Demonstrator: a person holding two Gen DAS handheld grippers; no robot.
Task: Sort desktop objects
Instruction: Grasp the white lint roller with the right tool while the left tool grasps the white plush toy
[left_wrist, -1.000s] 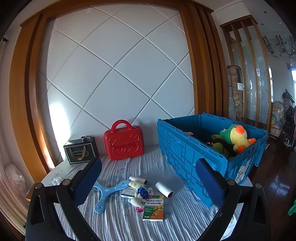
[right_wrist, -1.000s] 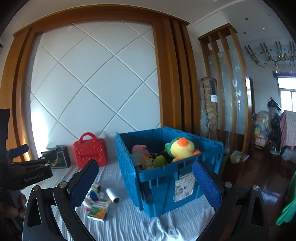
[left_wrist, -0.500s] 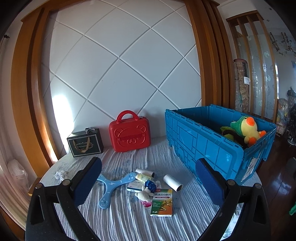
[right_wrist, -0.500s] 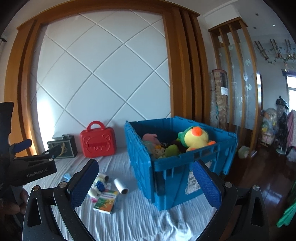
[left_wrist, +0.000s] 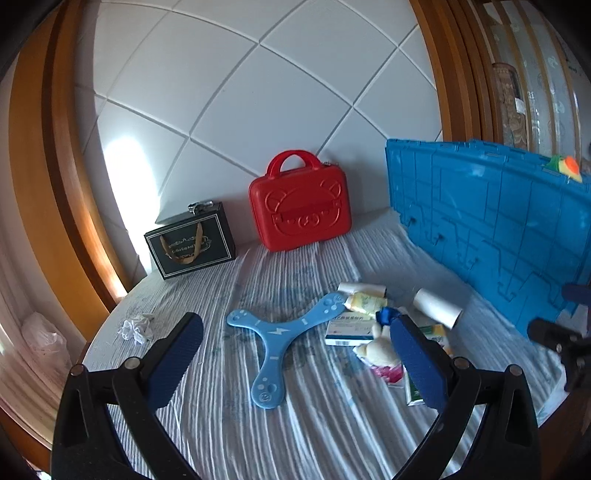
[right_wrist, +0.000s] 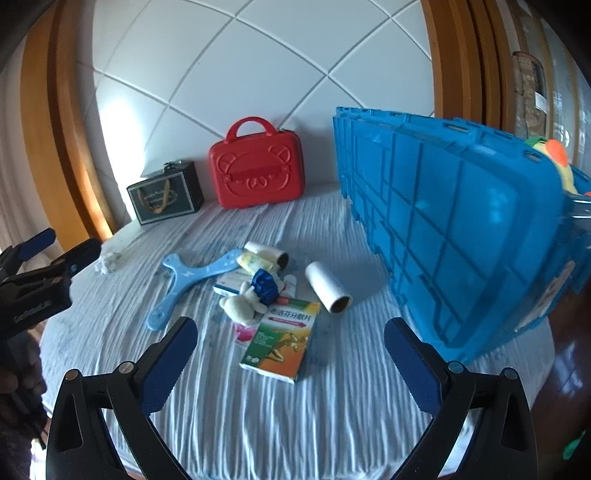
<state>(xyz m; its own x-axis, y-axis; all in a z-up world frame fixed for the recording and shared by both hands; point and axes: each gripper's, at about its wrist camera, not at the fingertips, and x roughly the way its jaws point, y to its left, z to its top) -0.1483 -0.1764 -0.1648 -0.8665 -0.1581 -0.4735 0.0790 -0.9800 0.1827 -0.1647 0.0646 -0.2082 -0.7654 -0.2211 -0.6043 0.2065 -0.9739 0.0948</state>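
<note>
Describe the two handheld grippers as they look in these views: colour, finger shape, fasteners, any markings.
Both the left gripper and the right gripper have matte black, angular arms with silver round fasteners. Each finger ends in a long dark-blue ribbed pad. Seen from the right wrist view, the left gripper's black body carries blurred white lettering.

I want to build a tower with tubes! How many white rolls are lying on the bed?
2. One white roll lies alone between the pile and the blue crate. The other roll lies at the back of the pile, behind the yellow tube. More may hide under the pile.
</note>
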